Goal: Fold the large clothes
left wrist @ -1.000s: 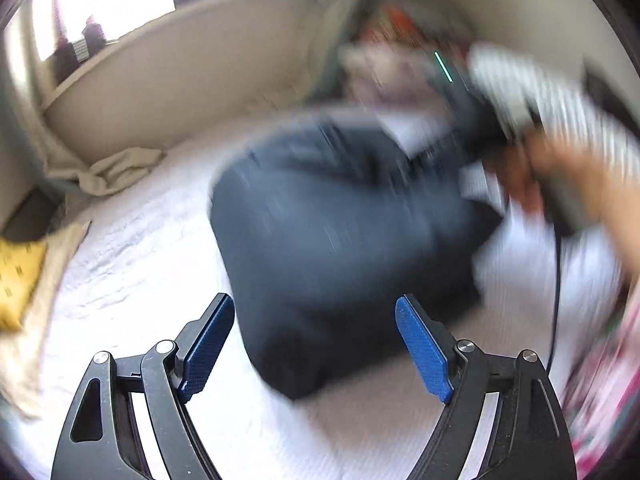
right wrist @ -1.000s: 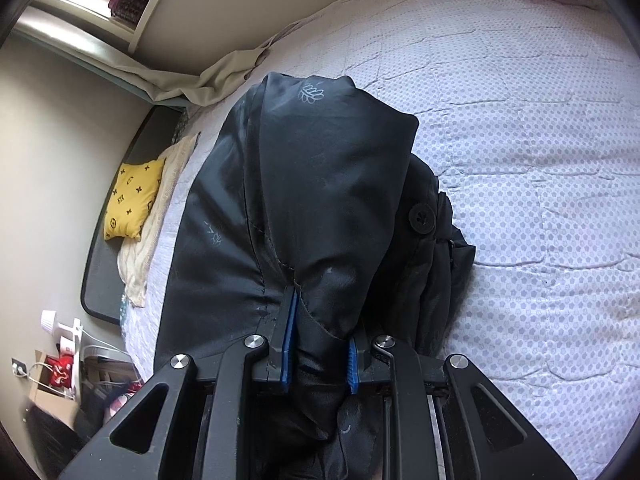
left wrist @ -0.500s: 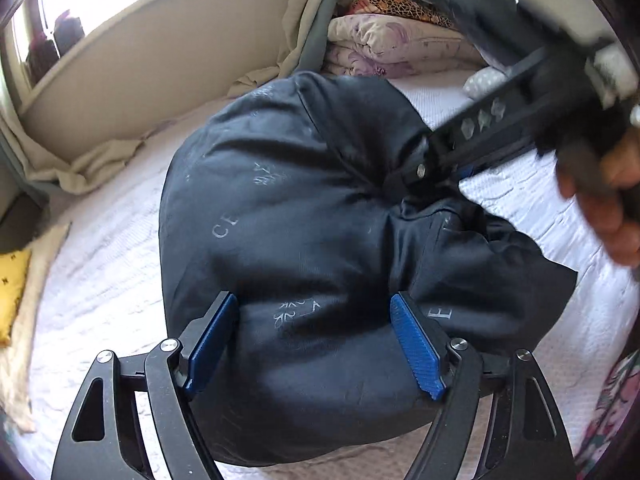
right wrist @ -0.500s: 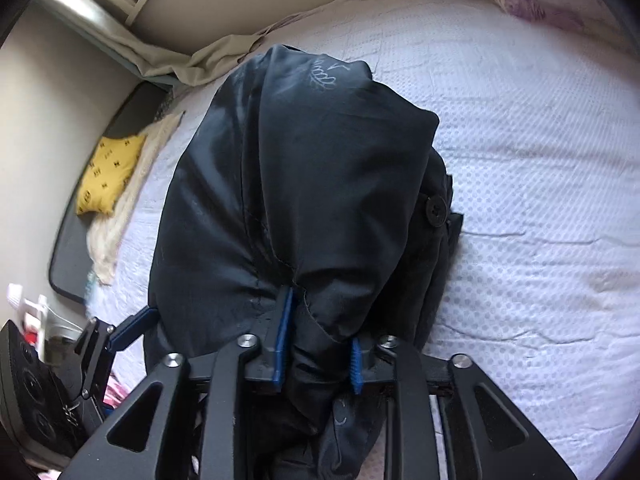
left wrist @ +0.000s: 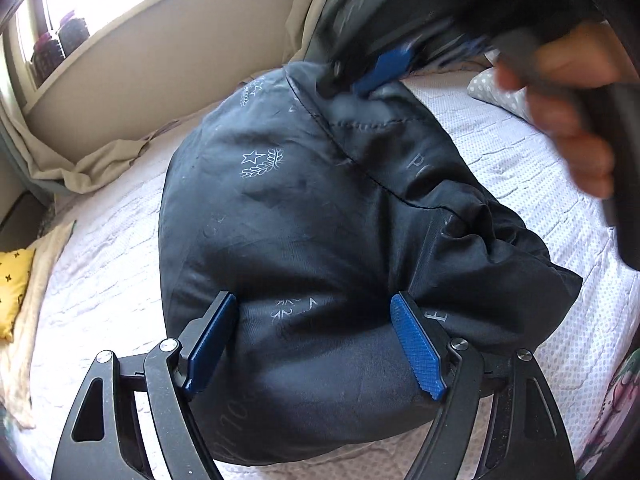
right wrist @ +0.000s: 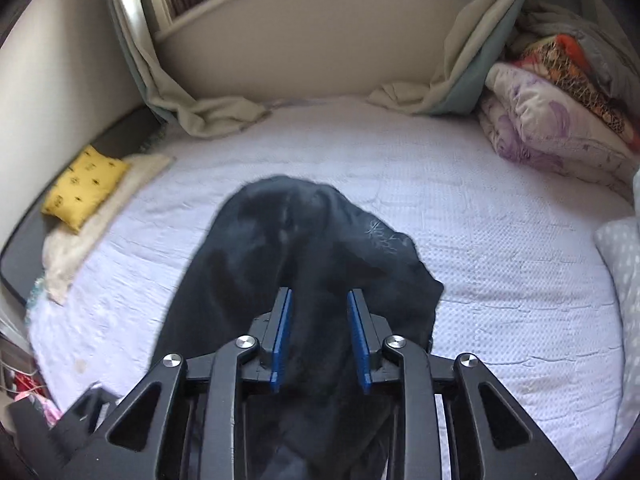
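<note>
- The dark padded jacket [left wrist: 320, 240] lies bundled into a thick, rounded mass on the bed [left wrist: 100, 272], nearer its close edge than the window end, well apart from the yellow cushion [left wrist: 12, 284] at the bed's left edge.
- The left gripper [left wrist: 316, 344] has its fingers spread wide, straddling the near fold of the jacket; both blue pads look pressed into the puffy fabric, so it seems to pin that fold down.
- The right gripper [right wrist: 320, 340] has been closing over the last moment; dark cloth hangs between its narrowly parted fingers, but blur hides whether the pads actually pinch it.
- Judged from the bundle, the jacket is already doubled over, yet it is lumpy and uneven; flattening and a tidier final fold appear left to do.
</note>
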